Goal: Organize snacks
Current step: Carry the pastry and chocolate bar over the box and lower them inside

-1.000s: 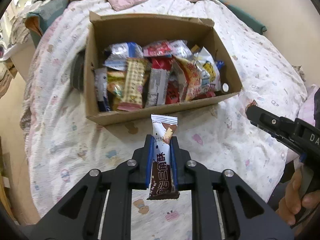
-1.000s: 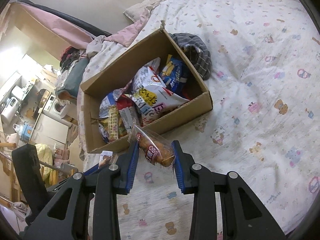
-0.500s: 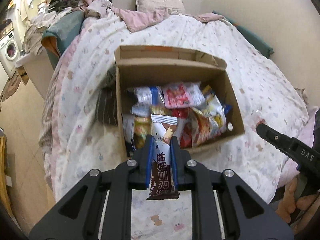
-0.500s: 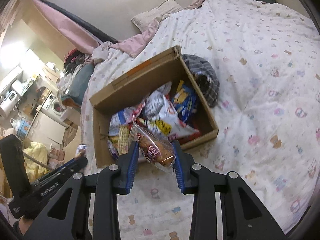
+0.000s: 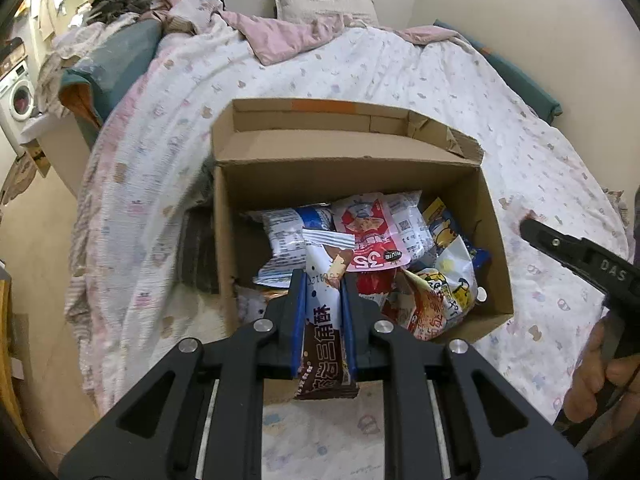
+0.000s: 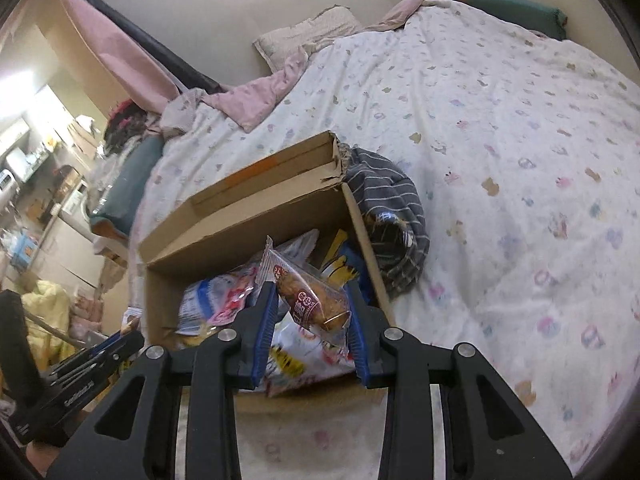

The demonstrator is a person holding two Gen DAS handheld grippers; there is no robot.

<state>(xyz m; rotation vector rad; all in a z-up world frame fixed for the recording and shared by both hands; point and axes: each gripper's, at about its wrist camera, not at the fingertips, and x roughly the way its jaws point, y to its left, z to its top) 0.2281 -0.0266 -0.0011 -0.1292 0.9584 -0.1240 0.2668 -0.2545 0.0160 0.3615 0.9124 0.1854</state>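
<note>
Your left gripper (image 5: 323,322) is clamped nearly shut on a flat wafer packet (image 5: 324,312) and your right gripper (image 6: 310,330) pinches a puffy bread packet (image 6: 310,300), both above the cardboard box (image 5: 348,184); treat each as light, crinkly and crushable, gripping mid-body.

This is a lived-in bedroom in a home. A bed (image 5: 400,80) fills most of both views, spread with a white quilt (image 6: 500,140) printed with small cartoon animals, a pink blanket (image 5: 280,38) and a pillow (image 5: 324,2) bunched at its head. Clothes (image 5: 120,4) are heaped beside the bed. A washing machine (image 5: 18,98) stands at the left edge, and cluttered shelves with appliances (image 6: 24,168) show beyond the room. A cardboard box (image 5: 352,150) sits on the bed.
</note>
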